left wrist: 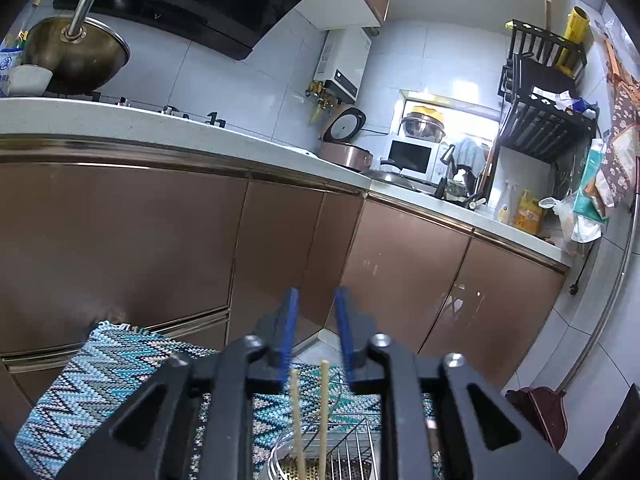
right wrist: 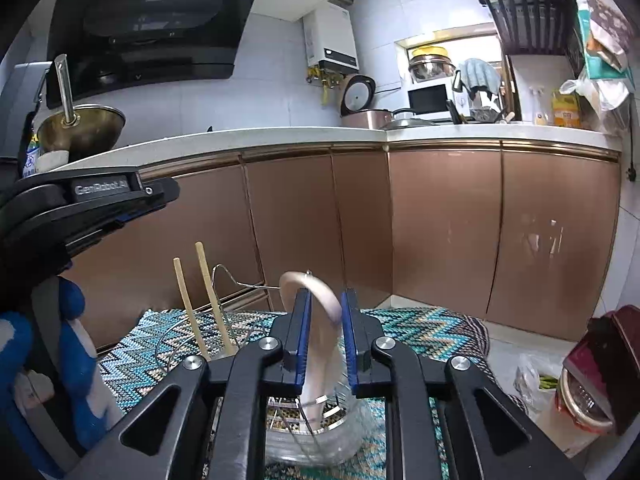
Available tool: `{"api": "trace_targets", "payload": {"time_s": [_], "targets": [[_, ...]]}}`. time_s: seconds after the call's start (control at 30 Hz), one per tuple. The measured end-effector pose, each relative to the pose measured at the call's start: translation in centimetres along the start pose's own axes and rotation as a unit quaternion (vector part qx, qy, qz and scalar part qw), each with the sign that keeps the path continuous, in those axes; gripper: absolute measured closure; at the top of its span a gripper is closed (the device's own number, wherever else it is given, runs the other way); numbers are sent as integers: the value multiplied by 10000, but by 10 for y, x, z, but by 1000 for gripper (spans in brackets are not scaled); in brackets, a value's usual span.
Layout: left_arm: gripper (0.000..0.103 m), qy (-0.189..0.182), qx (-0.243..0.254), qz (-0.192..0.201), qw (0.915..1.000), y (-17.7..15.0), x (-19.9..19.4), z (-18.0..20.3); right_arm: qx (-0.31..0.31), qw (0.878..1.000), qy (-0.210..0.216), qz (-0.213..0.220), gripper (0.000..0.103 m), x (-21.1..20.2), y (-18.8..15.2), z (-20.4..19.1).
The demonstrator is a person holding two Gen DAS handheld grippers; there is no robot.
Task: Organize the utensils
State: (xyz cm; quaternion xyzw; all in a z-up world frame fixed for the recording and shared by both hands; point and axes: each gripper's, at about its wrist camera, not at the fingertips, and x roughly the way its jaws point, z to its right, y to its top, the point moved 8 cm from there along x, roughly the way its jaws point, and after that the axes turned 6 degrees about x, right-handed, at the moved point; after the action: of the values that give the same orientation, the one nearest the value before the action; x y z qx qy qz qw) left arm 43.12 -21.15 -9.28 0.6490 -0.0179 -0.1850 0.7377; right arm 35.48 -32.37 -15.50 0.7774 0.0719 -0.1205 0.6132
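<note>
— Is any lettering showing clearly enough to read?

— One piece is: "GenRobot.AI" is standing in pale letters on the black body of the left gripper (right wrist: 120, 216), seen from the right wrist view.

— Are the yellow bottle (right wrist: 566, 110) or the white water heater (right wrist: 331, 38) giving anything?

— Both are carrying print, but it is coming through too small and blurred to make out. The same is happening with the blue-and-white packet (left wrist: 8, 66) by the stove.
</note>
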Motion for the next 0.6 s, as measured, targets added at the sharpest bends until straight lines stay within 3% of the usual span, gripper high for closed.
{"api": "trace_targets", "payload": {"time_s": [0.1, 0.33, 0.53, 0.6], "targets": [[76, 3, -36, -13, 10000, 6, -16, -3, 86, 9999, -38, 91, 73, -12, 5, 1], [62, 130, -23, -11, 9999, 24, -65, -14, 223, 9992, -111, 317, 62, -52, 21, 0], [58, 266, 156, 36, 9995, 39, -120, -23, 282, 9977, -243, 565, 50, -101, 37, -2], [57, 295, 163, 28, 9994, 42, -134, -25, 303, 9972, -260, 629, 41, -116, 43, -3]]}}
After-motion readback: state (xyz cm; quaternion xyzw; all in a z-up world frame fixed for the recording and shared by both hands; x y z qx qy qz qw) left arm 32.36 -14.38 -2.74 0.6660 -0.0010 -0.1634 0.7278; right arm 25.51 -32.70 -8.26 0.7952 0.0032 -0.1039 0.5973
